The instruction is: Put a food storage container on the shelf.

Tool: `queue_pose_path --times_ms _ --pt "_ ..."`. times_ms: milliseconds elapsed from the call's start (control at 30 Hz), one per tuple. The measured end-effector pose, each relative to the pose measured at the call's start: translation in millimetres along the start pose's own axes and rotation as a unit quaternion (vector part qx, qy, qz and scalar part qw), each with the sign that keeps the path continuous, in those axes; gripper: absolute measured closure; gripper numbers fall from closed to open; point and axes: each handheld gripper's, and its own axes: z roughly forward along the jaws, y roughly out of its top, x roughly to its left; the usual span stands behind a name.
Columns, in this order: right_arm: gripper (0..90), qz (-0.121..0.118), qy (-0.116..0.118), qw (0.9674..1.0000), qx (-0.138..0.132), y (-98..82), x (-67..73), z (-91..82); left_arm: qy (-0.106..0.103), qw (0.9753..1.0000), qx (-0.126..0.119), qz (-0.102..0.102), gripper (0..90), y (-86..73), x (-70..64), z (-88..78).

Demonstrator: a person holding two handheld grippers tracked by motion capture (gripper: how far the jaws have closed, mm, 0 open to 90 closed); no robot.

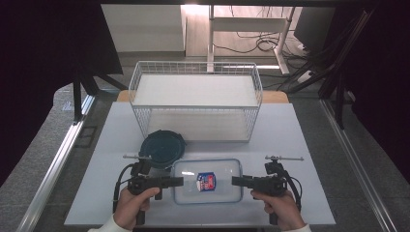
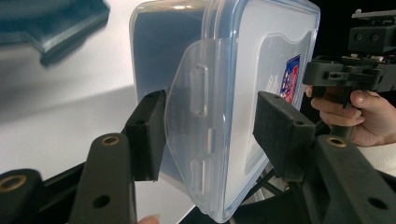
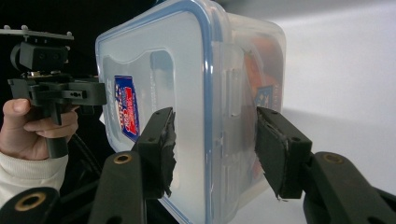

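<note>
**Two Grippers Held a Plastic Box by Its Ends**

A clear plastic box [image 1: 207, 181] with a blue-edged lid sat near the front of the white table [image 1: 290, 145]. A small carton [image 1: 206, 182] with a red and blue label lay inside it. A person held a gripper in each hand, one at each short end of the box.

The left gripper [image 1: 178, 181] had its jaws around the left end. In the left gripper view, the box's side clip [image 2: 196, 135] stood between the two pads. One pad [image 2: 148, 133] looked pressed against the box, but the other pad [image 2: 275, 135] seemed to stand a little off the lid, so I could not tell if the grip was tight.

The right gripper [image 1: 237, 181] had its jaws around the right end. In the right gripper view, both pads [image 3: 161, 149] sat against the box and looked clamped on it.

A round dark lid [image 1: 163, 148] lay just behind the box, on the left. A wire basket [image 1: 196, 99] stood farther back on the table.

What could go wrong? The box was smooth and slippery. If one hand went up faster than the other, the box could tip and slide out. The left side clip stuck out and could bend or pop open if squeezed hard. The box could also bump the round lid or catch on the basket's rim.
</note>
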Motion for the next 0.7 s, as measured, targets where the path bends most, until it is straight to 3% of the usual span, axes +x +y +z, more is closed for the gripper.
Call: queue_pose_path --times_ms 700 --pt "48.9 -0.051 0.009 0.9983 -0.025 77.8 36.9 -6.3 -0.003 0.9987 -0.039 0.034 46.3 66.8 -19.4 -38.0"
